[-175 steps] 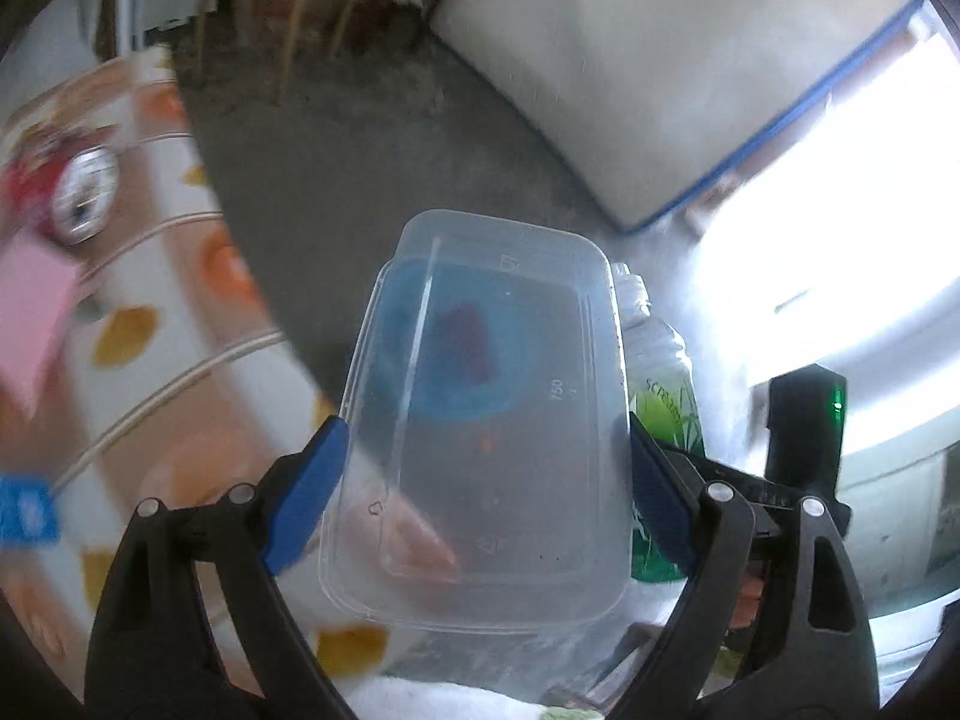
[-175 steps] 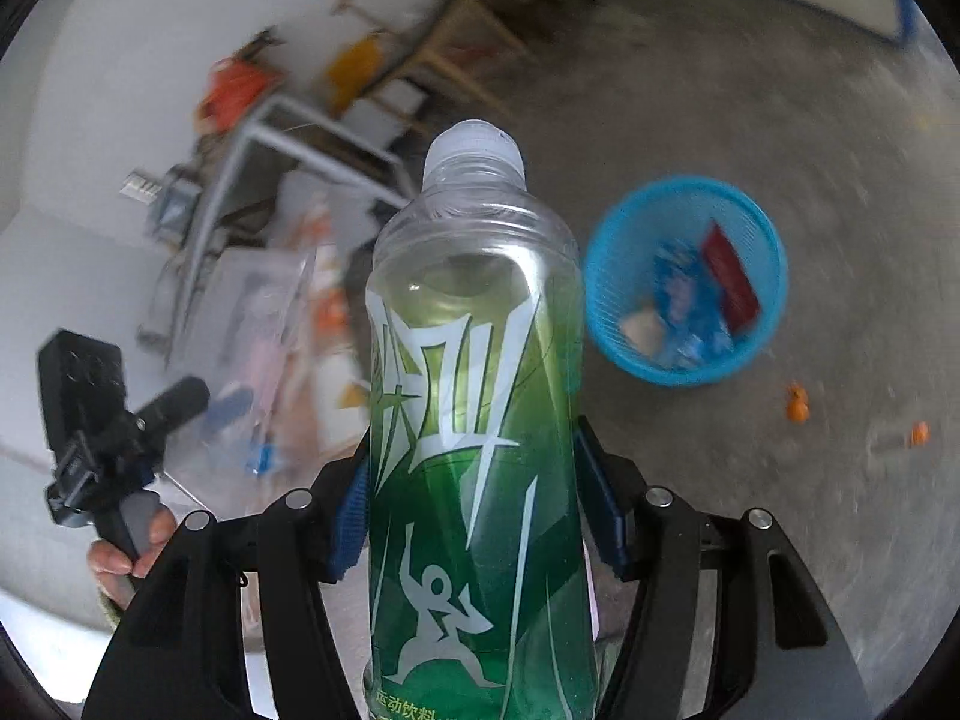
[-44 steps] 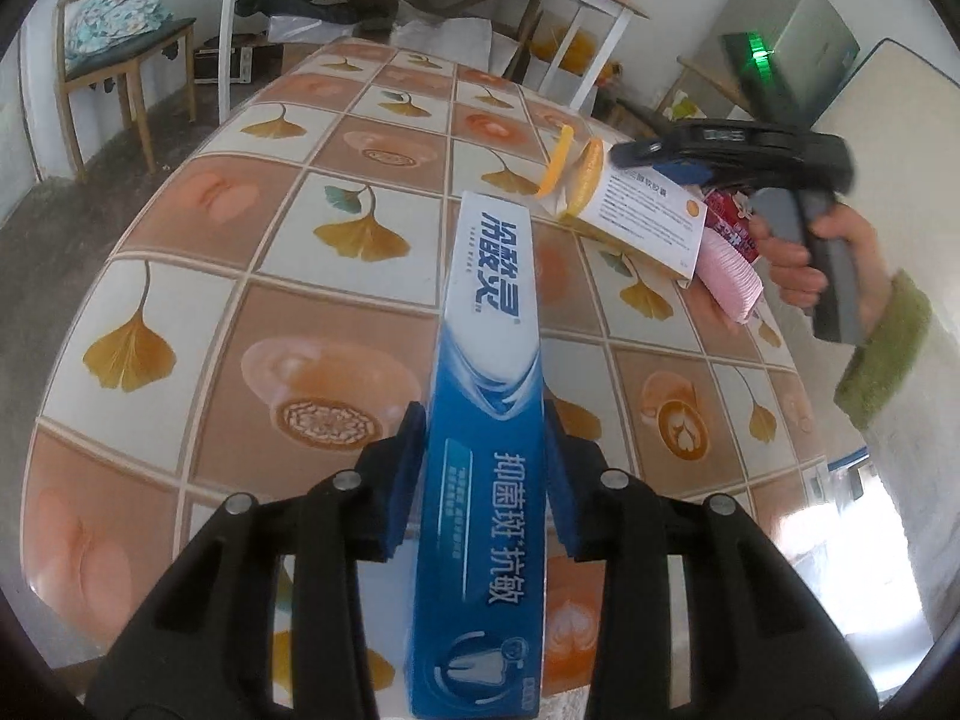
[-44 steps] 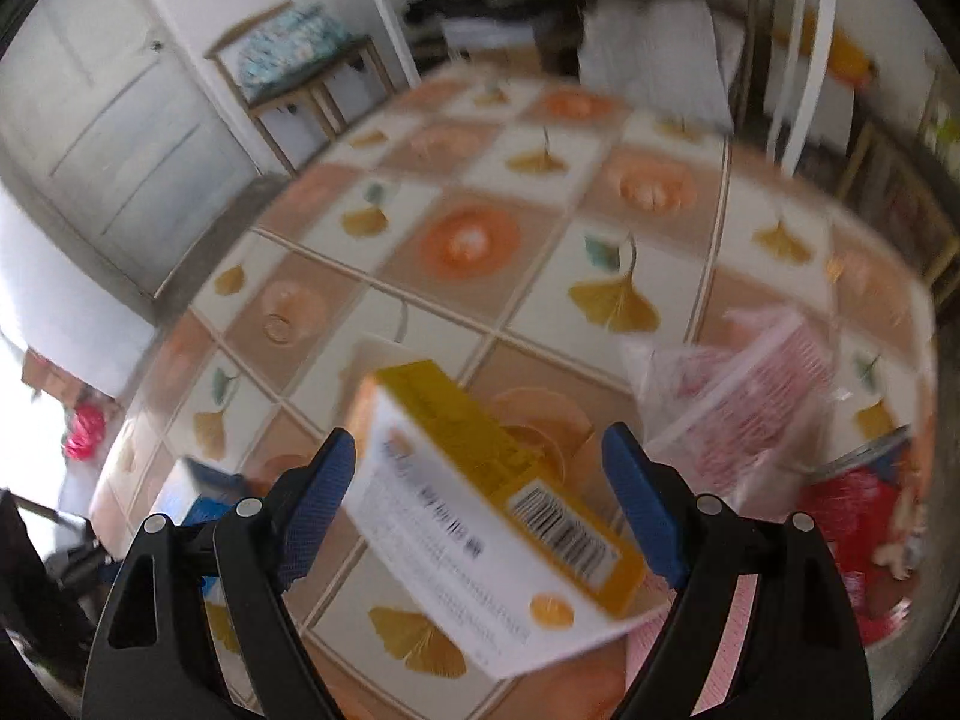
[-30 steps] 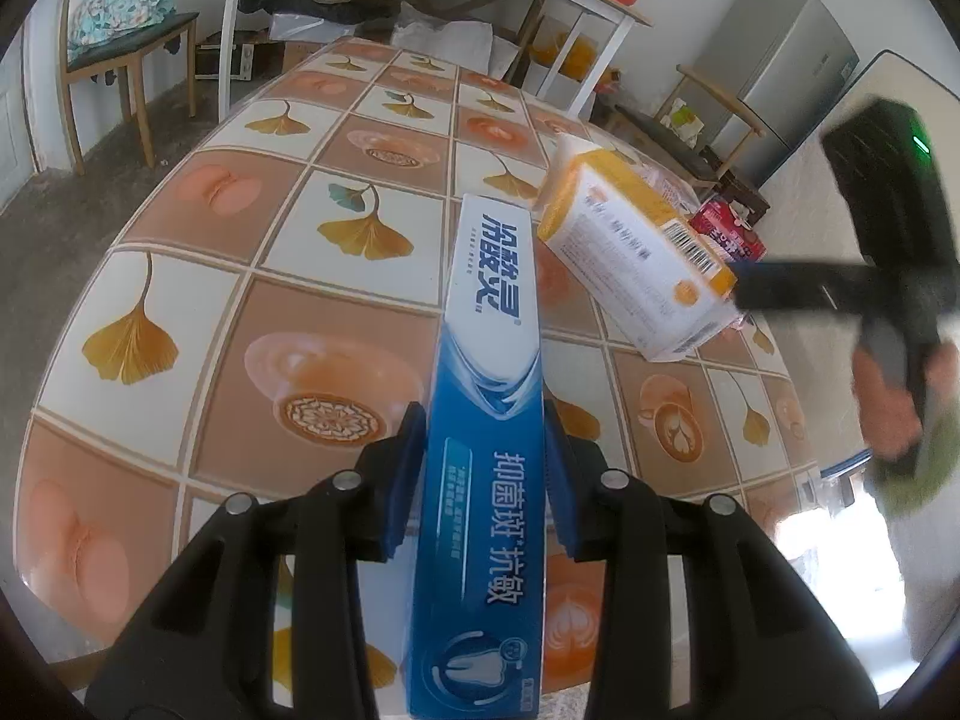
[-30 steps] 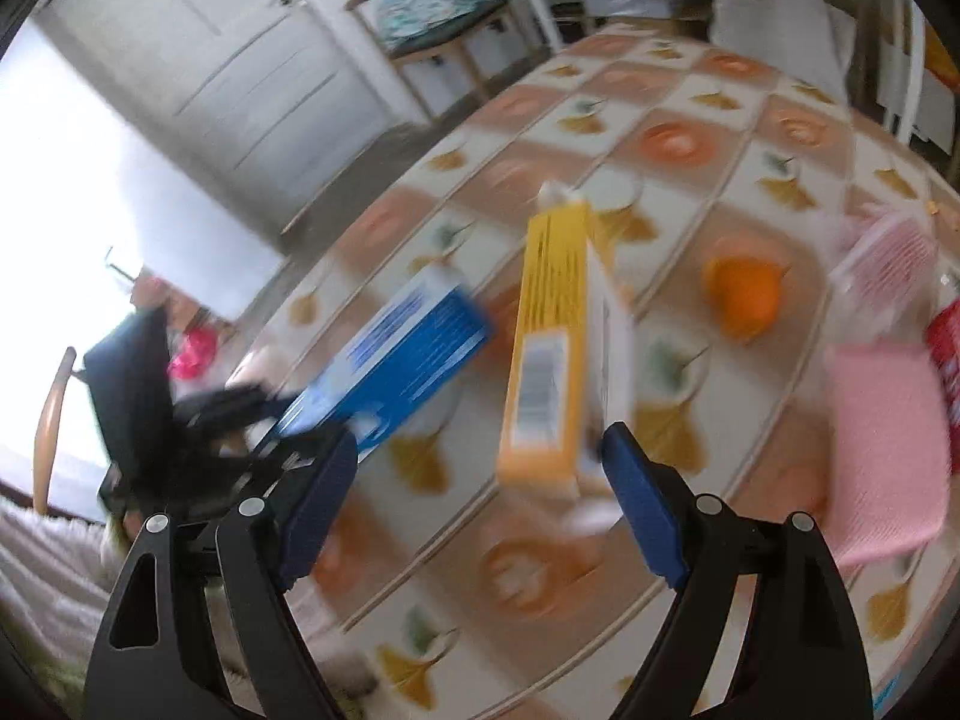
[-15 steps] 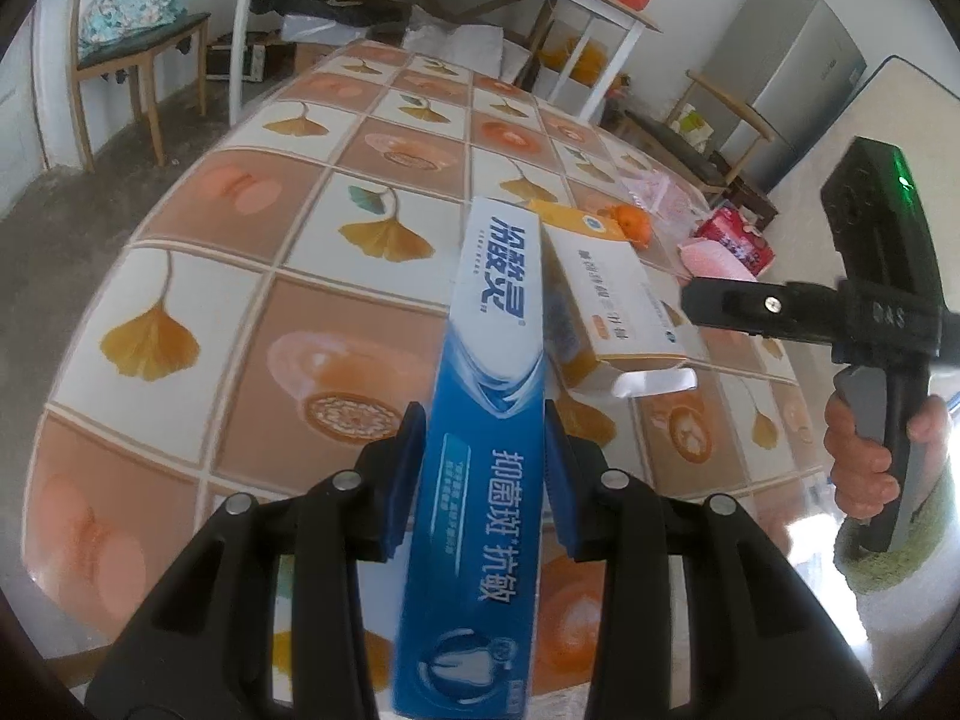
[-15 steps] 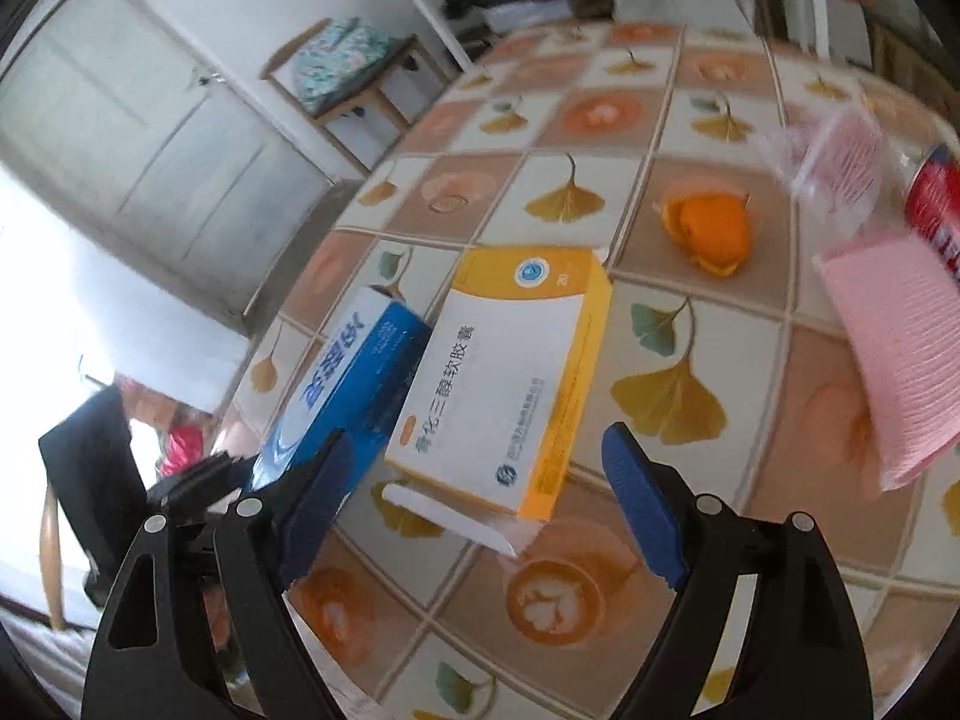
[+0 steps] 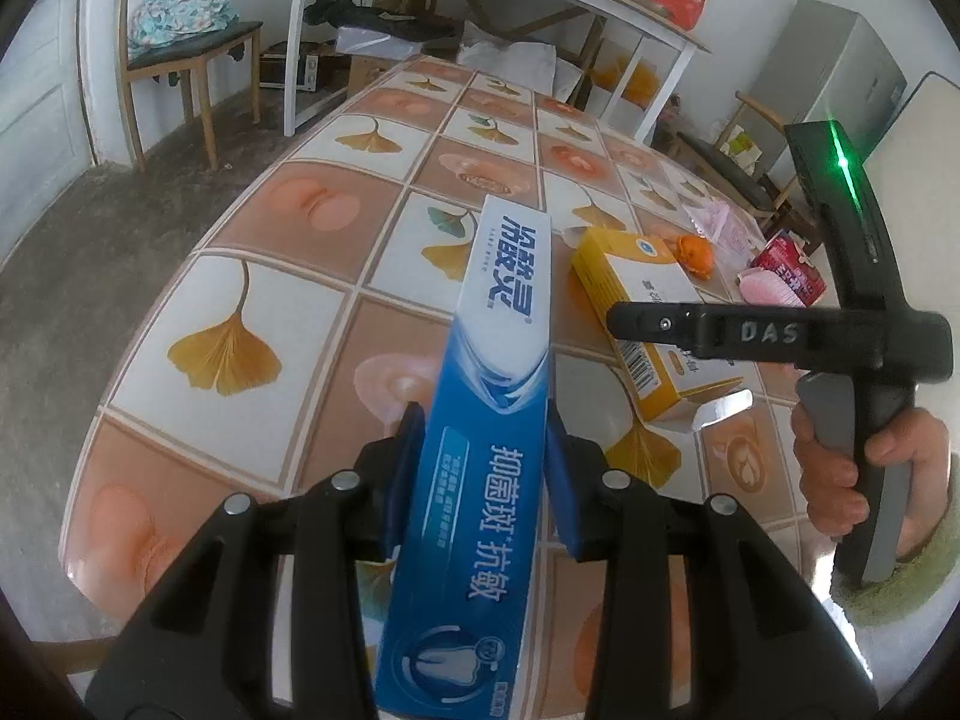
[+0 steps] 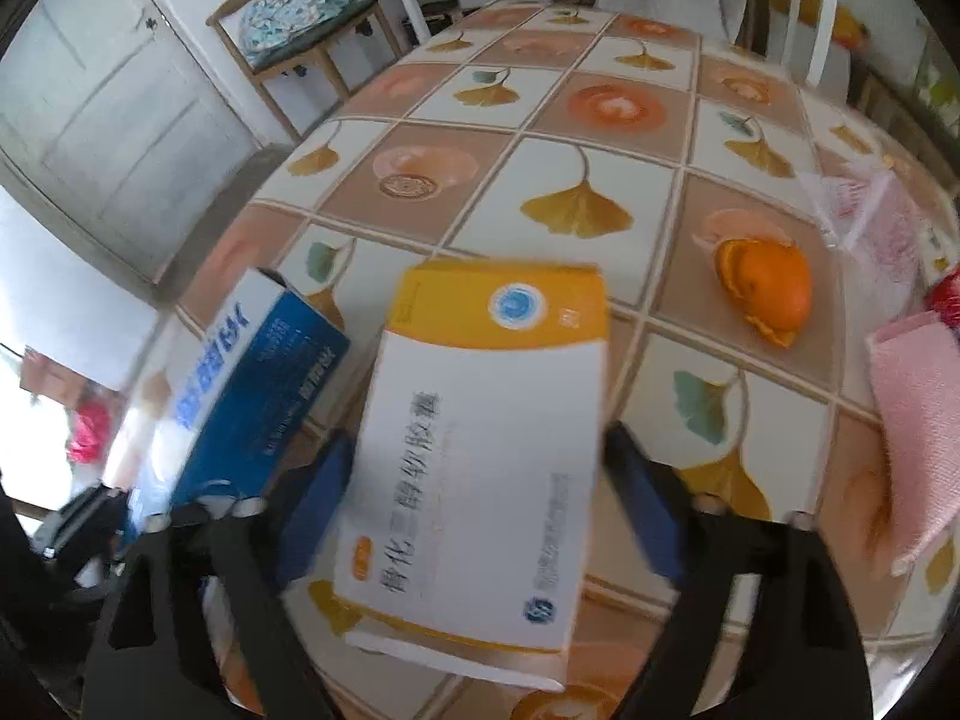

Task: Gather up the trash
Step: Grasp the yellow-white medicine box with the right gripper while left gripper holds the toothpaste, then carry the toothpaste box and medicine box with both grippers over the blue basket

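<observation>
Left gripper (image 9: 486, 480) clamped on toothpaste box (image 9: 486, 450), raised above table (image 9: 252, 222). Right gripper (image 10: 480, 498) open astride medicine box (image 10: 480, 438), peel (image 10: 765, 285) at two o'clock. Light, crushable; grip long sides

Rm w/ grey concrete floor (image 9: 66, 252) at left. Wooden chair (image 9: 180, 48) w/ patterned cushion in upper left, by white panelled door (image 10: 102, 120). White trestle table (image 9: 480, 6) along top, cluttered. Grey cabinet (image 9: 840, 60) upper right. Bright daylight thru lower left of right wrist view.
</observation>
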`<state>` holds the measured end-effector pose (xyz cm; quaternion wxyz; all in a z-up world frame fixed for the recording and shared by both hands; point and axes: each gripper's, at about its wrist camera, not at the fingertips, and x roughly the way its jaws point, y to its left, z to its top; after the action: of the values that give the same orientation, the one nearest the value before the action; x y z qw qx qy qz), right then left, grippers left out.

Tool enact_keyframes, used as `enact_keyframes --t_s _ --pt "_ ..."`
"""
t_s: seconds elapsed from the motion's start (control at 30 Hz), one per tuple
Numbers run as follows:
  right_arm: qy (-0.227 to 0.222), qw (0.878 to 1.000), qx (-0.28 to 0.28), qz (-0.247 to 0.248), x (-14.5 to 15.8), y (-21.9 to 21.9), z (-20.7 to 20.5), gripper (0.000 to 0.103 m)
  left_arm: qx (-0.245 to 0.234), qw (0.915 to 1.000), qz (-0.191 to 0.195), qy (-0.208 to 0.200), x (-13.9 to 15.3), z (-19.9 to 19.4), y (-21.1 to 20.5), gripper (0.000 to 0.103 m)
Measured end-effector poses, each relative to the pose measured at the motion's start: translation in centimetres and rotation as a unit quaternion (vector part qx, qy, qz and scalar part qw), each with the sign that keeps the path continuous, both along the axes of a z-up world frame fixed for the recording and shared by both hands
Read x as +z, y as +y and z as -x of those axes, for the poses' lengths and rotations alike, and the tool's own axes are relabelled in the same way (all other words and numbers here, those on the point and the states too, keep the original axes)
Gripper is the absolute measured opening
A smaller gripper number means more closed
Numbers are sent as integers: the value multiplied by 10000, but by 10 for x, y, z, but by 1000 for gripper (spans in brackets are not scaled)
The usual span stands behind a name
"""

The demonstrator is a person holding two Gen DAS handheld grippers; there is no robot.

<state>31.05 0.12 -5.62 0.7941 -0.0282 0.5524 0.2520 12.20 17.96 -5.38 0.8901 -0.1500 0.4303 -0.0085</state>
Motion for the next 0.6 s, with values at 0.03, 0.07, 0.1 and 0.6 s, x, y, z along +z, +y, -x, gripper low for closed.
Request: enact_keyframes --t_s 0.03,0.07,0.1,0.6 --pt "29 10000 10 -23 0 -3 3 75 -9 10000 38 18 0 1 0 36" --pt "78 10000 10 -43 1 -9 7 74 -11 10000 76 35 0 1 0 36" --pt "60 10000 10 -10 2 -14 11 73 -14 9999 137 62 0 1 0 36" --pt "151 9938 -930 -593 0 -145 120 78 -471 9977 107 470 1 28 -39 38"
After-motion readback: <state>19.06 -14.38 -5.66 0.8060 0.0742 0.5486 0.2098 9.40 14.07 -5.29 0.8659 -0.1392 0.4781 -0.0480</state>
